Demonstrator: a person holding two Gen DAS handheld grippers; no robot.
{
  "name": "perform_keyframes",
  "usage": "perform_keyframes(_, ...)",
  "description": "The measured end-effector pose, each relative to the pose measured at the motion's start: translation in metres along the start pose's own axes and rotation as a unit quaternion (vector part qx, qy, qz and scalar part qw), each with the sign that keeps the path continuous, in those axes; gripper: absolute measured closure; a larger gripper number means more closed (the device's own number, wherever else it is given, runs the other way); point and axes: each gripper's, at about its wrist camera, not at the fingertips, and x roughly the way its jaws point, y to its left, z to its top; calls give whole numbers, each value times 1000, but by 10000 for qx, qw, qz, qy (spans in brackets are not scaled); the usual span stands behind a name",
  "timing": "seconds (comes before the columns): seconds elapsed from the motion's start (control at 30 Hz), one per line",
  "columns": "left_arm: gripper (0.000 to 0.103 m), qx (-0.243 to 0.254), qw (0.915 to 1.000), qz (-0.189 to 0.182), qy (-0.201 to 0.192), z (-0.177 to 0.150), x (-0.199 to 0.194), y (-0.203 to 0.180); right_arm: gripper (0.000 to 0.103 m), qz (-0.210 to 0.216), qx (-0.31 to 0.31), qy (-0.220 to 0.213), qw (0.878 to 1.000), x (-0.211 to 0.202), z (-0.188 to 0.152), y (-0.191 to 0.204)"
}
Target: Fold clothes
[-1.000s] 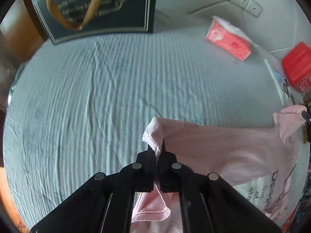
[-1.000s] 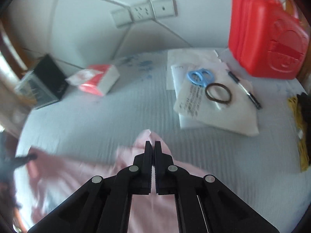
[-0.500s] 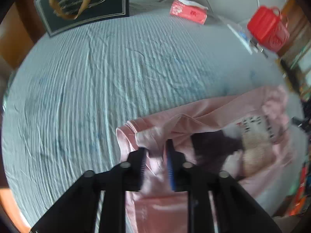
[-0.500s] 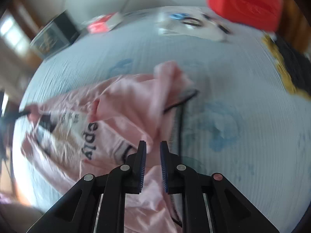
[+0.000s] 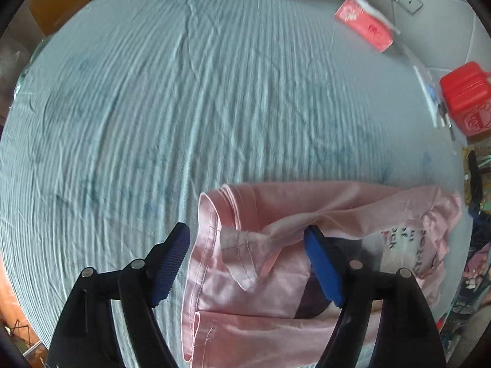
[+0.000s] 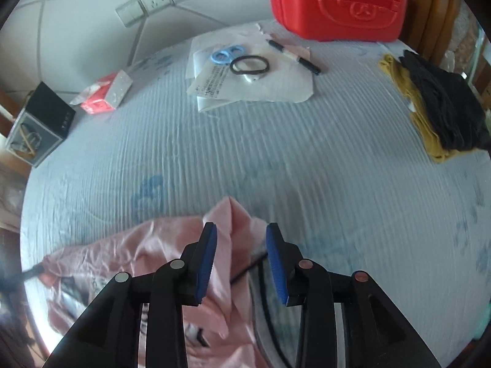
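Note:
A pink T-shirt [image 5: 276, 245] with a printed front lies crumpled on the light blue bedsheet [image 5: 184, 107]. My left gripper [image 5: 247, 245] is wide open and hovers over the shirt's left sleeve and hem, holding nothing. In the right wrist view the same pink shirt [image 6: 147, 251] lies in a bunched heap near the lower left. My right gripper [image 6: 241, 245] is open above a raised fold of it, holding nothing.
A red case [image 6: 337, 3], a paper sheet with a hair tie [image 6: 250, 64], blue rings and a pen sit at the back. A red tissue pack [image 6: 102, 95], a dark gift bag [image 6: 36, 125] and folded dark and yellow clothes [image 6: 435, 113] lie around.
Both grippers were shut on the shirt, lifted it, then laid it down and let go. Both sets of jaws have opened wide and the shirt now rests on the sheet.

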Motion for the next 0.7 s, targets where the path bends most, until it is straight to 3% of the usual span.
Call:
perform_keyframes(0.07,40,-20,9999,18,142,2,9,0,70,-34,-18,246,9997,16,9,9)
perform_keyframes(0.1,68,20,9998,55,174,4,12,-1,70,-35,-117,355,9993,24,12,14)
perform_keyframes(0.13,82,83,9997,175,118,7,12,-2,70,-36,-215,465,9987,33,15,18)
perform_keyframes(0.17,87,179,9991,381,-57,12,10,-4,87,-42,-299,560,9980,41,17,22)
perform_keyframes(0.2,92,254,9976,599,-249,16,7,-6,100,-146,-126,379,9991,41,22,15)
perform_keyframes(0.27,92,347,9917,1032,-685,24,0,-9,98,-342,230,18,9991,41,31,1)
perform_keyframes(0.3,92,420,9879,1186,-906,27,-3,-11,98,-224,592,-124,9979,42,29,-11)
perform_keyframes(0.37,92,554,9808,1383,-1257,35,-5,-15,84,12,1312,-406,9905,45,26,-37)
perform_keyframes(0.5,86,396,9921,786,-894,51,1,-5,80,474,2126,-453,9749,43,9,-68)
perform_keyframes(0.57,80,242,9939,502,-948,50,-11,1,80,646,1932,-523,9776,30,-1,-65)
perform_keyframes(0.63,54,102,9940,246,-1058,49,-26,3,78,795,1609,-449,9827,19,-12,-55)
perform_keyframes(0.7,42,1,9941,60,-1085,52,-37,5,77,946,1290,-285,9867,10,-25,-44)
